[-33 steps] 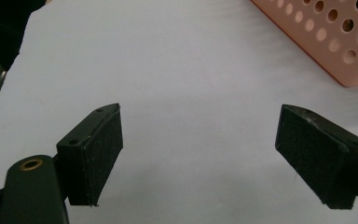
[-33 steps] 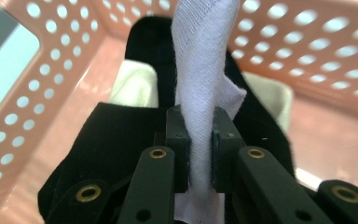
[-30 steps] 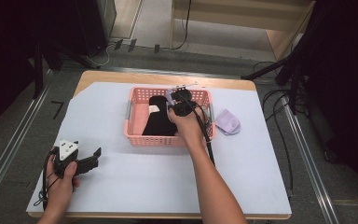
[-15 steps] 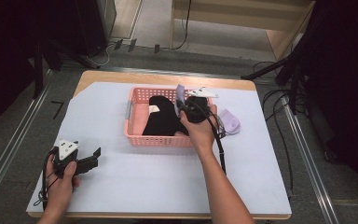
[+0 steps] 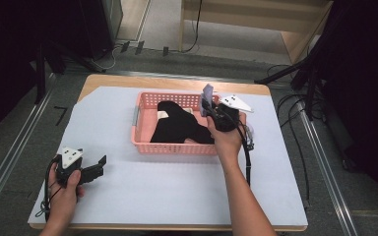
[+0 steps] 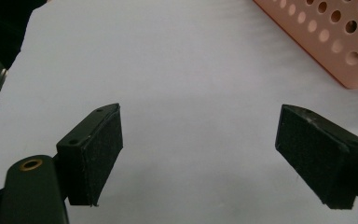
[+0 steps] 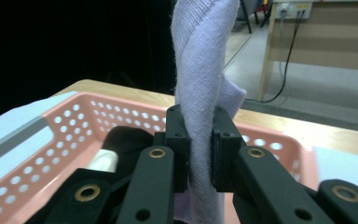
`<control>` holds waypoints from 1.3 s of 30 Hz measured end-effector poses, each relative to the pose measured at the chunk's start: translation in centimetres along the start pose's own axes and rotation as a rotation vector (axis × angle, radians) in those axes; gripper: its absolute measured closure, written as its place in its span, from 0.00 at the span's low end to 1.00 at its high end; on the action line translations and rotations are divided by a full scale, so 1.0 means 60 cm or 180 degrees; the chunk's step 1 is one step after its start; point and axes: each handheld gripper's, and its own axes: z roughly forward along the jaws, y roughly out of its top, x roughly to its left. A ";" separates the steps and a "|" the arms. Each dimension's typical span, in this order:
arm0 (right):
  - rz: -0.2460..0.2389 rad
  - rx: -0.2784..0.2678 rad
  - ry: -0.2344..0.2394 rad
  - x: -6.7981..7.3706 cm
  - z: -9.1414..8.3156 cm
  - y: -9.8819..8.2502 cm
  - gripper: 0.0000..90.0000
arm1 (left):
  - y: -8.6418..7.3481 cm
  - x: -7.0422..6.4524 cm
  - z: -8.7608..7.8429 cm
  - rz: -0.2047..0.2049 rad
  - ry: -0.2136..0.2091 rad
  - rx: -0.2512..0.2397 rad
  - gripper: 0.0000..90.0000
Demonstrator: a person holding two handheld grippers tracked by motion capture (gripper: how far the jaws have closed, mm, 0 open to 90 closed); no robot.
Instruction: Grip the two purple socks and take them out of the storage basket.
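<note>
Lilac cloth point(image 7: 200, 93) now over basket point(image 5: 142, 105)

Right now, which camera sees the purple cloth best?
The right gripper view: the lavender knit cloth stands close up, pinched between the right gripper's jaws above the pink basket. In the high view the cloth is a small far-off scrap. The left gripper view looks elsewhere.

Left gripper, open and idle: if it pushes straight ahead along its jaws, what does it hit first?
Probably nothing soon: ahead of the left gripper lies bare white table cover. The pink perforated plastic basket sits off to the right of that line, though depth is hard to judge.
</note>
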 end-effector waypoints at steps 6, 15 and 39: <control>0.0035 -0.0116 -0.0205 -0.031 -0.019 0.001 0.89 | 0.000 0.000 0.000 -0.0003 0.0000 -0.0002 0.17; 0.0109 -0.0084 -0.0504 -0.081 -0.043 -0.007 0.89 | 0.000 0.000 0.000 -0.0001 0.0009 -0.0005 0.17; 0.0365 0.0378 -0.1028 -0.166 -0.062 -0.074 0.31 | 0.000 0.000 0.000 -0.0004 0.0013 -0.0013 0.17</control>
